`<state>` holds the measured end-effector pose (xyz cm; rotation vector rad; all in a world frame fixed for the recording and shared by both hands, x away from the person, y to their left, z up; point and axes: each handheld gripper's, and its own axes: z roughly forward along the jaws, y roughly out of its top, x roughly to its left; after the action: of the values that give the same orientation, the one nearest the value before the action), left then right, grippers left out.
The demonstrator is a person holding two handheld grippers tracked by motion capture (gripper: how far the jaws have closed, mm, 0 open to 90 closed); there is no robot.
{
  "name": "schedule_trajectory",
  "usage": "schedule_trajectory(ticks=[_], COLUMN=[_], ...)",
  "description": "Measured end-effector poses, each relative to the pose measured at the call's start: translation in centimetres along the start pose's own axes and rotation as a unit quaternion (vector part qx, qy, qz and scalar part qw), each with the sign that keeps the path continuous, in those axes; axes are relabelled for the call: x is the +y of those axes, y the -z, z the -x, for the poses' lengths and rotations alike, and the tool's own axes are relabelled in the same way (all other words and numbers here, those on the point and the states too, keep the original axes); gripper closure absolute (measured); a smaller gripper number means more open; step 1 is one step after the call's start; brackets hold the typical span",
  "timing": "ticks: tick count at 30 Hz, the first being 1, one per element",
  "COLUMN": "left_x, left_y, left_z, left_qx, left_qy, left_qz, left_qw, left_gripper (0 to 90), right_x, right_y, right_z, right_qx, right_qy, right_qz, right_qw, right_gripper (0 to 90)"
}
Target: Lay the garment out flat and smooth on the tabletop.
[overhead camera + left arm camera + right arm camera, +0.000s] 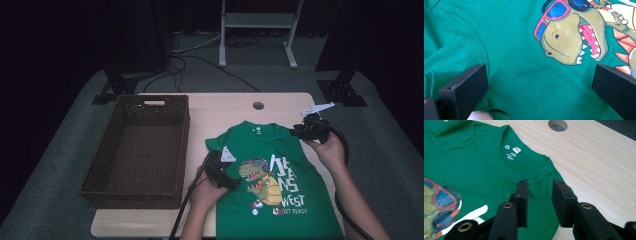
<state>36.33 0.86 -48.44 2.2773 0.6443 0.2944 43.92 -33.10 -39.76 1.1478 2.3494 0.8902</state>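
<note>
Green T-shirt (280,175) lies flat on table (210,112), basket (137,150) at 9 o'clock. Left gripper (539,82) released over chest. Right gripper (539,195) released at shoulder

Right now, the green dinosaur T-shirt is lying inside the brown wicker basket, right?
No. The green dinosaur T-shirt lies flat on the wooden table, beside the brown wicker basket, not inside it. The high view shows this.

Black grippers — blocky fingers (521,202), brass-ringed screws, trailing black cables.
</note>
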Motion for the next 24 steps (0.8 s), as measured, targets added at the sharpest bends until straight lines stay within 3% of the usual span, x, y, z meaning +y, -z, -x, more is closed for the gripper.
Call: schedule_trajectory(ticks=[13, 24], left_x=[0.0, 0.0], left_y=[0.0, 0.0], left_z=[0.0, 0.0], left_qx=[0.000, 0.000], left_qy=[0.000, 0.000], left_qz=[0.000, 0.000], left_qw=[1.0000, 1.0000], left_gripper=[0.0, 0.0], right_x=[-2.4, -3.2], right_y=[1.1, -0.2], right_z=[-1.4, -2.6], right_qx=[0.012, 0.023], right_qy=[-0.011, -0.008], right_qz=[0.024, 0.025], right_qw=[0.9996, 0.9994], right_gripper=[66.1, 66.2])
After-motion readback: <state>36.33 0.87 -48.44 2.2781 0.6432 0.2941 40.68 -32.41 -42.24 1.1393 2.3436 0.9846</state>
